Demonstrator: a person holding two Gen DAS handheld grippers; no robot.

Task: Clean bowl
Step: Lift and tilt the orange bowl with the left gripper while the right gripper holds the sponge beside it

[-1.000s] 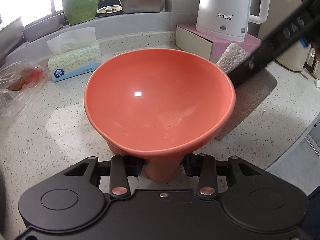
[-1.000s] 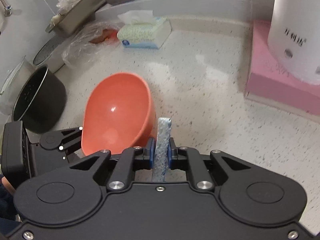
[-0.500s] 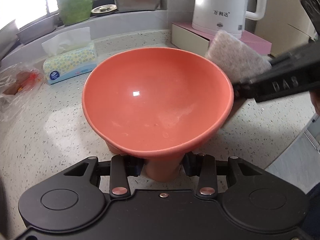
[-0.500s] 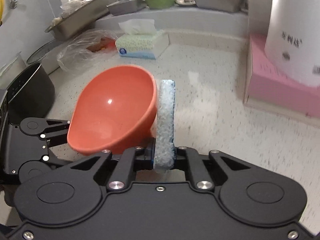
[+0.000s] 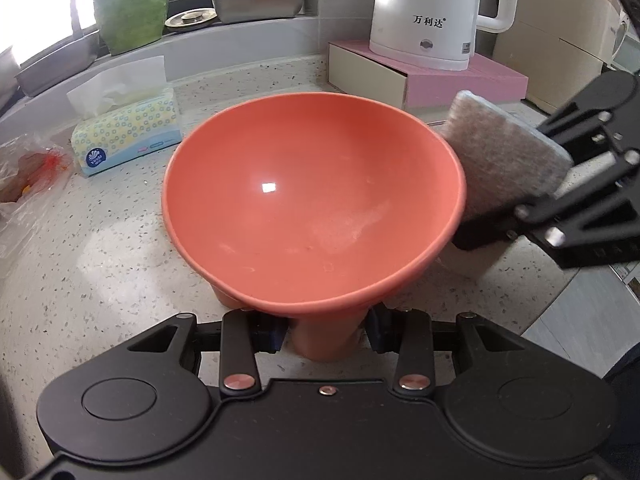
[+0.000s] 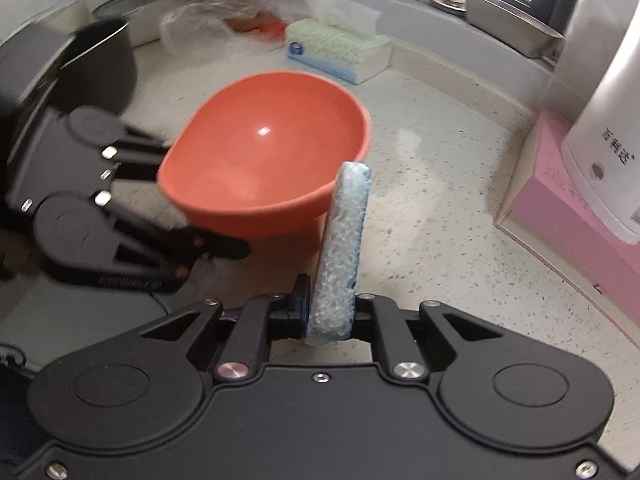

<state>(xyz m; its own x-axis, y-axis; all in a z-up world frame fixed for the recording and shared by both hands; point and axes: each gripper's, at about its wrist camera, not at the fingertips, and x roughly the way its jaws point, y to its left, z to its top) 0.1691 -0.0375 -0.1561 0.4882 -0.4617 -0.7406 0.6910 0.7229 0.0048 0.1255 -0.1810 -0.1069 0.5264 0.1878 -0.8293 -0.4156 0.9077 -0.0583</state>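
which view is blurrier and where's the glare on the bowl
Right wrist view is blurrier: the left hand-held gripper and pot smear at its left edge. Left wrist view is sharp, window blown out top left. The bowl carries one small white highlight inside in both.

The bowl (image 5: pixel 314 196) is plain coral-orange. The scouring sponge (image 5: pixel 506 156) is mottled grey, blue-edged. The tissue pack (image 5: pixel 126 138) shows pale yellow with blue rings. The kettle (image 5: pixel 426 12) is white, its box (image 5: pixel 460 80) pink.
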